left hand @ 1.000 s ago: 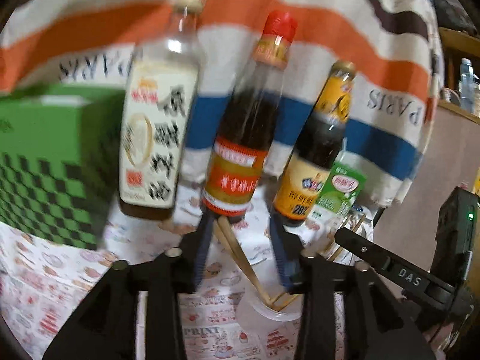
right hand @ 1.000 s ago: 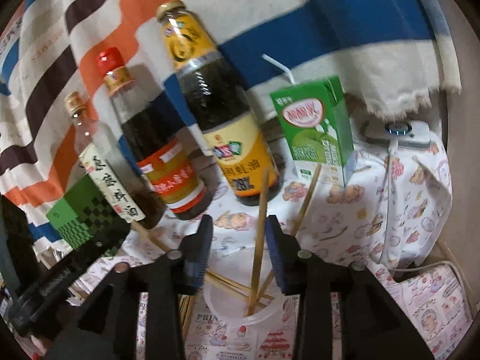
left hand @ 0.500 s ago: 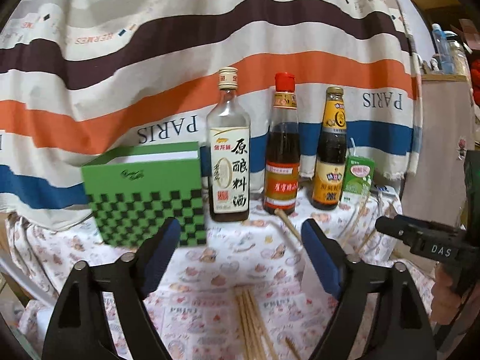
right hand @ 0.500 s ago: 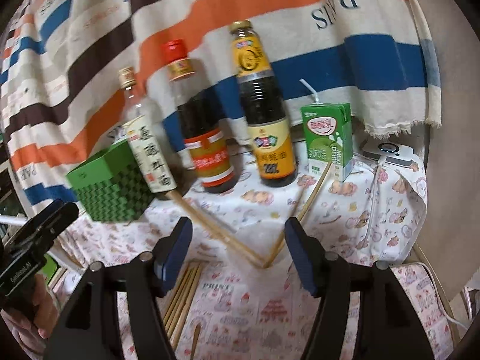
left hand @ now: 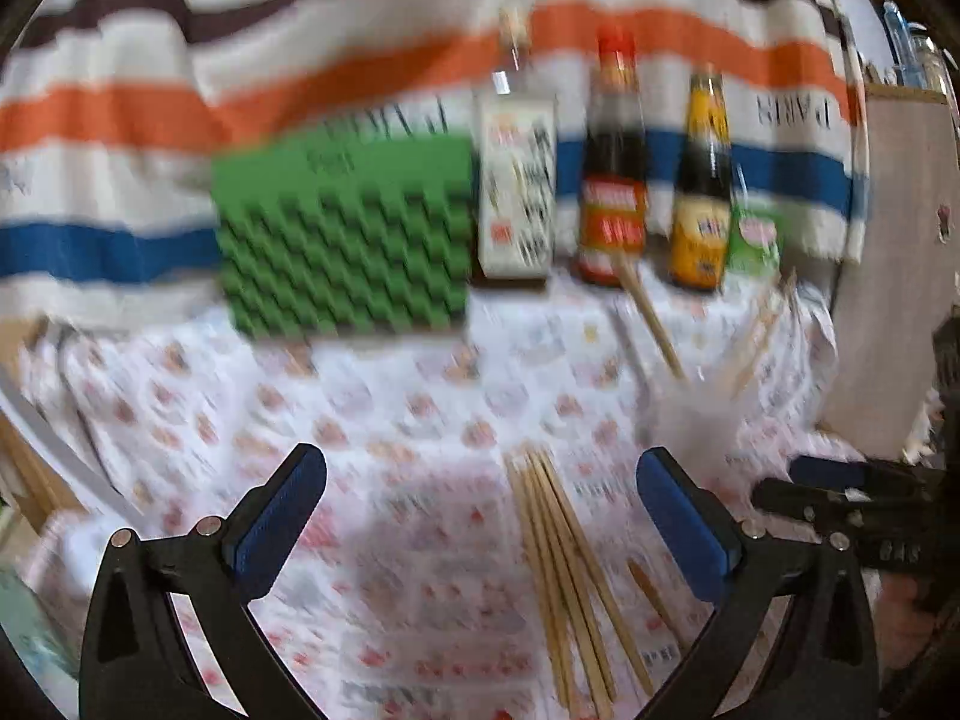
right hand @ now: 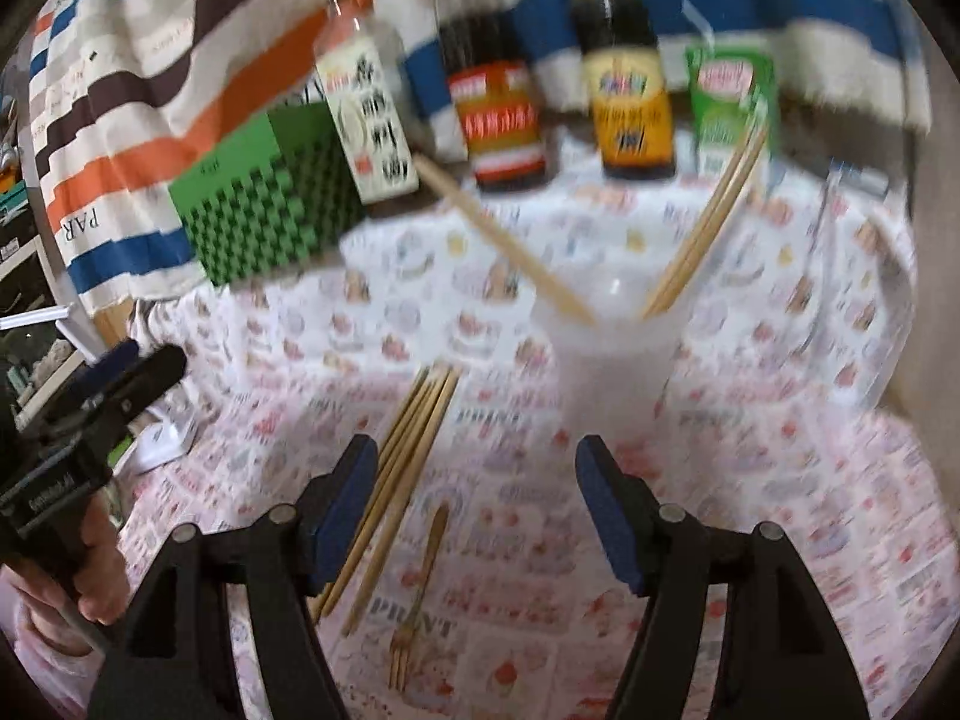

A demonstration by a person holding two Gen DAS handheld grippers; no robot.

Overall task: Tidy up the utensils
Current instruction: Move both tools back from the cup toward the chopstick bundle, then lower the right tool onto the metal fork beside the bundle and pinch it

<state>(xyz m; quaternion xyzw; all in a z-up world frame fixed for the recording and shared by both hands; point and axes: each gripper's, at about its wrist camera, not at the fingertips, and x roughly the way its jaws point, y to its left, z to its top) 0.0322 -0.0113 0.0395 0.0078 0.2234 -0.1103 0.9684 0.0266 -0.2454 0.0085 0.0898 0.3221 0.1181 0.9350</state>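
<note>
1. Loose bundle of pale wooden chopsticks (right hand: 408,456) lies flat on the tabletop, long axis running from the near-left up toward the clear cup; sticks roughly parallel, fanned slightly at the near ends. In the left wrist view the same bundle (left hand: 570,588) sits between the two fingers, running away from the camera.
2. Small wooden fork (right hand: 420,588) lies just right of the bundle, tines toward the camera, handle pointing away, about parallel with the sticks.
3. Translucent plastic cup (right hand: 612,360) stands upright beyond the bundle. One light wooden chopstick (right hand: 504,240) leans out of it to the left, its tip near the white-labelled bottle; a pair of wooden chopsticks (right hand: 708,222) leans out to the right, tips against the green carton.
4. All sticks look plain, pale tan, straight. Both views are motion-blurred, so finer detail cannot be told.
5. Left gripper (left hand: 480,516): jaws spread wide, nothing between the blue pads, hovering over the bundle.
6. Right gripper (right hand: 477,510): jaws released, empty, above the fork and the near ends of the sticks.
7. Back row, left to right: green checkered box (right hand: 264,210), clear bottle with white label (right hand: 366,114), dark bottle with red label (right hand: 492,102), dark bottle with yellow label (right hand: 624,96), green drink carton with straw (right hand: 729,102).
8. White patterned tablecloth (right hand: 780,450) covers the tabletop; striped cloth backdrop (left hand: 360,60) hangs behind.
9. Nothing lies across the bundle or the fork.
</note>
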